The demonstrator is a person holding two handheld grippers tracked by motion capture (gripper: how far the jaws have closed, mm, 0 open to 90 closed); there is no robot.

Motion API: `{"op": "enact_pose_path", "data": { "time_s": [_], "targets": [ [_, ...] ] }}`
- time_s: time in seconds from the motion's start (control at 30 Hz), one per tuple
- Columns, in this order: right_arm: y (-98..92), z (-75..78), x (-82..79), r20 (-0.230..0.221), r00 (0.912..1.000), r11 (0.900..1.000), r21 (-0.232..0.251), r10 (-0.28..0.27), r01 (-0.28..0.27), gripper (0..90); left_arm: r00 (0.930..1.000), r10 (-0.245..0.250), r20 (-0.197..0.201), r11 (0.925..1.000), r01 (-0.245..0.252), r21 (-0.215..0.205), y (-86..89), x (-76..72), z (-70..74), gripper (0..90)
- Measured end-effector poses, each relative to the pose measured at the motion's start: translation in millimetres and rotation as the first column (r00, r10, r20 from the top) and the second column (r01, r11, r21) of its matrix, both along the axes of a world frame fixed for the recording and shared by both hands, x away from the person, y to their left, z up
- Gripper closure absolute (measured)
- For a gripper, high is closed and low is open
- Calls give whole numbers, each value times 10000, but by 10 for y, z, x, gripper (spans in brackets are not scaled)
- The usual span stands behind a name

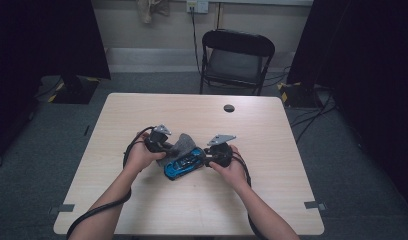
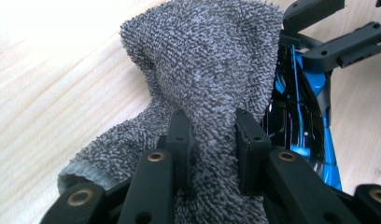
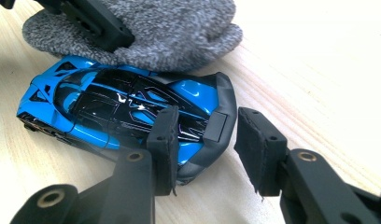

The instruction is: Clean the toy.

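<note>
We see a blue toy car [image 1: 184, 163] on the light wooden table [image 1: 142, 115], and we place everything else off that car. It sits a bit nearer the table's front edge than the far edge, roughly midway between the side edges.

Left gripper [image 1: 159, 145]: just left of the car, jaws pinched down on a grey terry cloth [image 1: 181, 145]. In the left gripper view the pads bite into a bunched fold of the cloth [image 2: 202, 79], and the cloth lies against the car's [image 2: 300, 116] side and top. Firm hold, narrow gap.

Right gripper [image 1: 210, 156]: just right of the car, at its tail. In the right gripper view its jaws straddle the rear wing of the car [image 3: 128, 107]. The left pad touches the black rear bodywork; the right pad stands a little off the wing's end. We cannot tell whether it clamps or just brackets.

The cloth [image 3: 146, 32] drapes over the car's far side in that view, touching the roofline.

Open room: bare tabletop on all sides of the car, widest beyond it toward the far edge. A dark round hole [image 1: 229, 108] lies well beyond the car near the far edge. A black folding chair [image 1: 235, 60] stands past that edge, off the table.
</note>
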State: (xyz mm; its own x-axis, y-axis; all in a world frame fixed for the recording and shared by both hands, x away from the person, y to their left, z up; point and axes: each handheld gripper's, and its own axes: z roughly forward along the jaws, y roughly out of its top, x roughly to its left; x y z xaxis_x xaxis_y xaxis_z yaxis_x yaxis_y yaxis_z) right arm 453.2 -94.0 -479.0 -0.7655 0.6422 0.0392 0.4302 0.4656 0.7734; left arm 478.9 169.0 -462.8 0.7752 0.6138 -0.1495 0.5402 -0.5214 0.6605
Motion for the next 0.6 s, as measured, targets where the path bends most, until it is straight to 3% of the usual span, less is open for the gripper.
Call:
{"op": "enact_pose_path", "data": {
  "time_s": [0.3,0.6],
  "targets": [
    [2,-2,-2,-23,10000,10000,38,-8,8,596,9997,188,-130,9995,-191,-249,150,-79,-5,712],
    [11,2,-5,9,10000,10000,-39,16,-16,597,9993,303,-206,9995,-304,-47,311,-144,-29,712]
  ]
}}
